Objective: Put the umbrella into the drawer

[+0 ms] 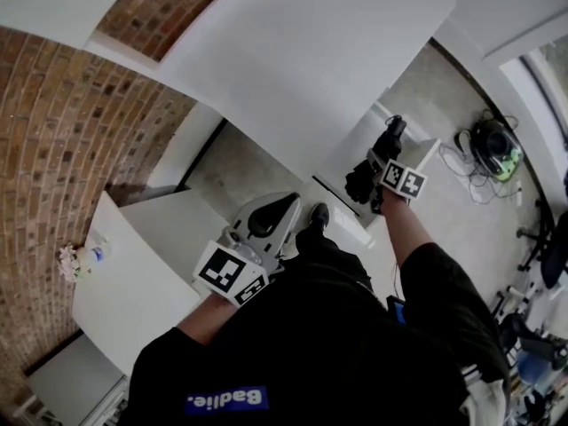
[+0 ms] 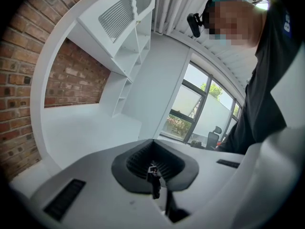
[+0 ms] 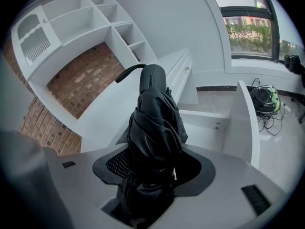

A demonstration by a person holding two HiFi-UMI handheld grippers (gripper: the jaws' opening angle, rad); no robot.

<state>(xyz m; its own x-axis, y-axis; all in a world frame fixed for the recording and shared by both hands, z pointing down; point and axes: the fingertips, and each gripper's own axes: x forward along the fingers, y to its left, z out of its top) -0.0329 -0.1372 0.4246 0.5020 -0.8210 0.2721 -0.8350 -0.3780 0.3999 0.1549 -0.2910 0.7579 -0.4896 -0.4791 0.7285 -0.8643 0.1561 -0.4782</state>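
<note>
Umbrella (image 3: 155,123), folded, soft fabric, prob. light/slippy: R gripper (image 3: 151,171) clamped on canopy, sound hold; L gripper (image 2: 155,175) closed, empty; drawer (image 3: 248,128) open.

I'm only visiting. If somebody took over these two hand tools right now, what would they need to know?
Left gripper: shut, holds nothing.
Right gripper: shut on the folded black umbrella, with its curved handle pointing away.
Drawer: pulled open, just beyond the umbrella.
Done: umbrella in grip, drawer open.
Left: lower the umbrella into the drawer and let go.
</note>
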